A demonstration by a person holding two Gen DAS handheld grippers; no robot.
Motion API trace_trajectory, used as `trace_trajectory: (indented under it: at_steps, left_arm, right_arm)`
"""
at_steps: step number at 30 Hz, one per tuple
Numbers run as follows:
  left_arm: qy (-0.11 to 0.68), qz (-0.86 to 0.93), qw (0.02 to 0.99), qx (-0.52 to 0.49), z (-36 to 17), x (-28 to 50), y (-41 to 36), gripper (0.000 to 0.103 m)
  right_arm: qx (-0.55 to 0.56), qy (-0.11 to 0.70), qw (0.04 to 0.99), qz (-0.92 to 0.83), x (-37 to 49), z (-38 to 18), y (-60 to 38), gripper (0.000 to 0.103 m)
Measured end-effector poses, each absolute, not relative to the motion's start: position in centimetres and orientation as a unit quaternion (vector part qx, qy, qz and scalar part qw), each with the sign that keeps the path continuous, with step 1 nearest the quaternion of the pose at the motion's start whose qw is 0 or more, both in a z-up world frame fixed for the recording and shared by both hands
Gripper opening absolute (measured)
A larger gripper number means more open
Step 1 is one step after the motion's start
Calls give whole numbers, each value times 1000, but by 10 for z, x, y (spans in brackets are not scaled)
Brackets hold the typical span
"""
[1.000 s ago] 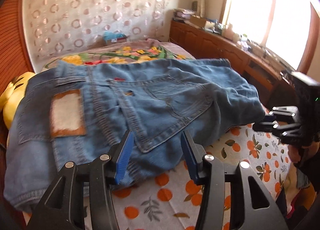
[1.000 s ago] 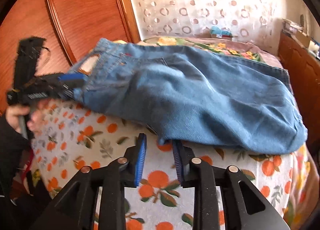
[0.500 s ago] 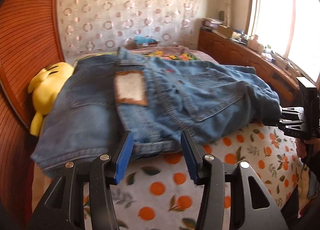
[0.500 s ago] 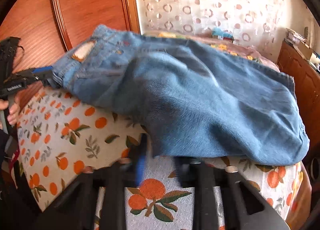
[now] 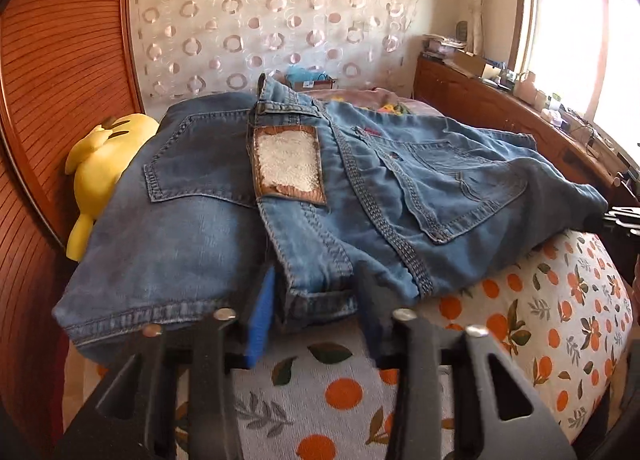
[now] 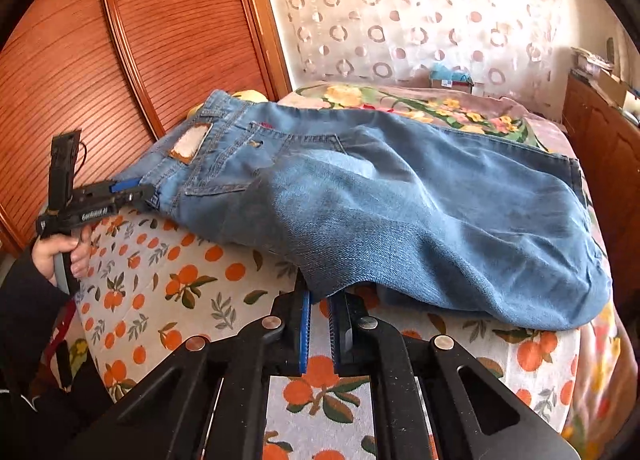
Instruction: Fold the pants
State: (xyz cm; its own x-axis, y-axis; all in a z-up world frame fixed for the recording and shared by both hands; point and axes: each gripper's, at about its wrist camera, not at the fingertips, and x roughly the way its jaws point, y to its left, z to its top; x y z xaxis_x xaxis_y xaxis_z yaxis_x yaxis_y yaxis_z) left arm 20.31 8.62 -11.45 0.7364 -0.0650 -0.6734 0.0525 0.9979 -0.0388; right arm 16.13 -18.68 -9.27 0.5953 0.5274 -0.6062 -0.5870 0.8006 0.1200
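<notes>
**Mei:** Pants (image 5: 224, 236), of faded blue denim with a tan leather waist patch, lie across the bed, on the white bedspread printed with oranges (image 5: 560, 300); the waistband sits at the near left corner, beside the yellow plush toy (image 5: 100, 163), and the legs run off to the right.

**Arun:** How does she judge the cloth?

**Mei:** Soft but weighty. Denim droops under its own load, so a single layer sags, while the stitched waistband and seams are thick and stiffer and give a surer bite. It is not slippery and not fragile.

**Arun:** And the left hand-held gripper (image 5: 316, 308)?

**Mei:** Its jaws have just been closing around the doubled waistband edge, which lies between the blue pads (image 5: 262, 312). The wrist view is blurred there, so whether the pads already press the cloth cannot be told.

**Arun:** The right one?

**Mei:** The right hand-held gripper (image 6: 318, 310) has also just been closing, and its jaws are now clenched on the near fold of the trouser leg, whose drooping edge disappears between them.

**Arun:** Sound places to hold?

**Mei:** Probably. Two grips spread along one edge should let the heavy cloth be lifted evenly, though the far layer may drag behind.
</notes>
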Motion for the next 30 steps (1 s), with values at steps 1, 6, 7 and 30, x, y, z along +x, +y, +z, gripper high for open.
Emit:
trace_trajectory:
  at_steps: [1, 6, 7, 30]
  left_arm:
    - [361, -31, 932, -8, -115, 204, 87, 25]
    - [349, -32, 937, -2, -111, 202, 87, 10]
    - [345, -31, 938, 0, -108, 200, 86, 10]
    - [314, -18, 949, -8, -77, 151, 111, 9]
  right_arm:
    - [-46, 324, 891, 313, 160, -93, -184, 8]
    - [-41, 322, 892, 316, 156, -91, -188, 8]
    - [-41, 320, 892, 317, 155, -88, -192, 8]
    - [-48, 347, 868, 352, 92, -76, -208, 8]
